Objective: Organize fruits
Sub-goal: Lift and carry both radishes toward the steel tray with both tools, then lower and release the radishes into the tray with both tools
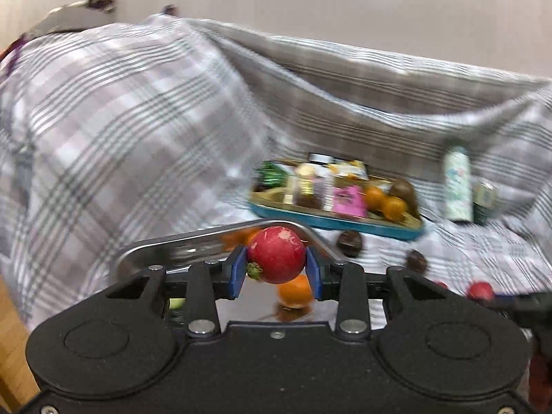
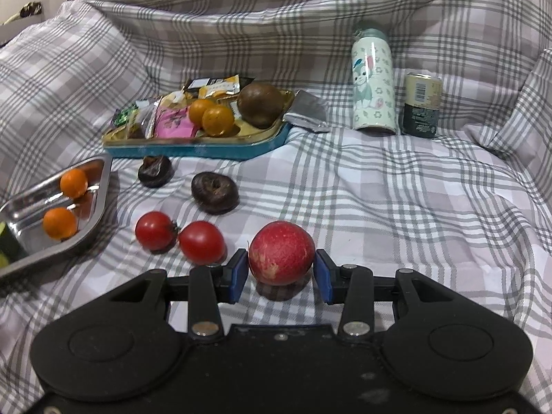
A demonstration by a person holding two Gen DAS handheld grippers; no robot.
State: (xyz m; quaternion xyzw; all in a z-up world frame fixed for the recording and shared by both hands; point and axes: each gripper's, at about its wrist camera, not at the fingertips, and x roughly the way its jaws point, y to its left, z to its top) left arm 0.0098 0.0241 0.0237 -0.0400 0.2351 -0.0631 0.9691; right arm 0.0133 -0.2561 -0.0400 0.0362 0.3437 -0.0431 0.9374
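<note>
Holding a red fruit (image 1: 277, 254) with a green stem between its blue pads, the left gripper (image 1: 277, 269) hangs over a steel tray (image 1: 193, 241); its jaws are partly closed, pressing the fruit on both sides. Below it in the tray sits an orange (image 1: 295, 292). This view is blurred. At 1 o'clock from the gripper lies a blue tin (image 1: 336, 222) packed with snack packets and fruit.

The right wrist view is sharp. The right gripper (image 2: 281, 270) has its blue pads touching either side of a second red fruit (image 2: 281, 257), speckled with pale marks, jaws partly closed; a shadow beneath the fruit suggests it is just off the checked blanket (image 2: 396, 207). At 10 o'clock from it lie two tomatoes (image 2: 179, 241), touching each other. Farther off at 11 o'clock are two dark brown fruits (image 2: 215, 192). At 9 o'clock the steel tray (image 2: 98, 207) holds two oranges (image 2: 59, 222); only this view shows both clearly. The blue tin (image 2: 241, 146) lies at 11 o'clock, farther back. At 1 o'clock a patterned bottle (image 2: 373, 79) stands beside a small can (image 2: 422, 103).
</note>
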